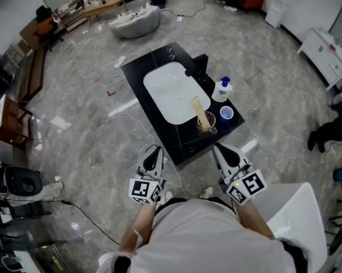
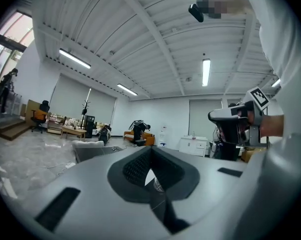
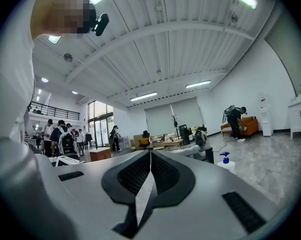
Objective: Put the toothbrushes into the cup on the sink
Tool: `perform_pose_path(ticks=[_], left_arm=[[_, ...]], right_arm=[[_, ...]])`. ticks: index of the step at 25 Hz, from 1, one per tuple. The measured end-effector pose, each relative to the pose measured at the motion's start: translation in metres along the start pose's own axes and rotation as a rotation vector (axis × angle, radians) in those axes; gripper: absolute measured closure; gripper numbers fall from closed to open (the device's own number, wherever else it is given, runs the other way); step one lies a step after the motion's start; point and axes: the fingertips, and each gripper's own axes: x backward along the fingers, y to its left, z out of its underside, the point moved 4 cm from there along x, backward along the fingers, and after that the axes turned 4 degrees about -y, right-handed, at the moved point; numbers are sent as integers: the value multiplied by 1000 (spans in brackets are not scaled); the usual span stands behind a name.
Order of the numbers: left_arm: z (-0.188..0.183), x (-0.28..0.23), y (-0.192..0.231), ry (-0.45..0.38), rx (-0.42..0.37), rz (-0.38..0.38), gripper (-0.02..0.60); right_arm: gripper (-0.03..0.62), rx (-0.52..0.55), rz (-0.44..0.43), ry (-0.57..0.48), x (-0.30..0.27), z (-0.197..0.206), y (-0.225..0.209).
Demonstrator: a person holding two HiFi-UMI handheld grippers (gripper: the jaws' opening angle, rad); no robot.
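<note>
The left gripper (image 1: pixel 154 151) and right gripper (image 1: pixel 219 149) are held closed with nothing between the jaws, near the counter (image 1: pixel 182 144). The toothbrushes (image 1: pixel 200 111) are seen standing in the cup (image 1: pixel 207 125) just beside the sink (image 1: pixel 171 92) (a blue cup (image 1: pixel 226 114) is close by).

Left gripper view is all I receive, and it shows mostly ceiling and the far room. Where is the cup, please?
Observer: The glass cup stands on the black counter, beside the near right corner of the white basin.
Operator: Are the toothbrushes in it?
Observer: Yes, pale toothbrushes stand tilted inside it.
Operator: And the jaws of the right hand-held gripper?
Observer: The right hand-held gripper has its jaws together, with nothing between them.
</note>
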Motion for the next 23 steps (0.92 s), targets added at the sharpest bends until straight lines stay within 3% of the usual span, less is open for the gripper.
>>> perform_pose_path(ticks=[15, 23], left_arm=[[-13, 29, -3, -3, -10, 18, 578], [-12, 52, 18, 7, -5, 19, 578]], right_arm=[[559, -66, 9, -9, 4, 16, 23], [559, -67, 22, -21, -5, 21, 47]])
